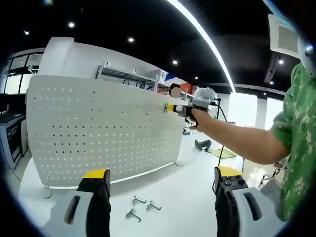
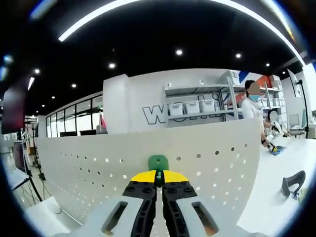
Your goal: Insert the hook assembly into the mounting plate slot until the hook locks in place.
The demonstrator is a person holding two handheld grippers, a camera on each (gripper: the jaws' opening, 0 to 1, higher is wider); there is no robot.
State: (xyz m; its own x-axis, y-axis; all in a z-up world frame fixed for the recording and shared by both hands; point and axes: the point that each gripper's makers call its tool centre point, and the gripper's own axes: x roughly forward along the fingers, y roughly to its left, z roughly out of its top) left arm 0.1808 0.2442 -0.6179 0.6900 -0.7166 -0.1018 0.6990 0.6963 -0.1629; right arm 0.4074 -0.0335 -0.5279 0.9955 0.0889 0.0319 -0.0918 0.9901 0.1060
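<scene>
Green hook assembly [image 2: 158, 162] between right tongs [image 2: 158, 178], at pegboard [image 2: 207, 163].

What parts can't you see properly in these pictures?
- Green hook piece, right gripper view: its lower part sits behind the shut yellow tips of the right gripper, so whether it has entered a pegboard hole is unclear.
- Same gripper, left gripper view: too small and far to see what it pinches.
- Spare hooks on the table: too small to make out their shape.
- Left gripper: open, holding nothing.
</scene>
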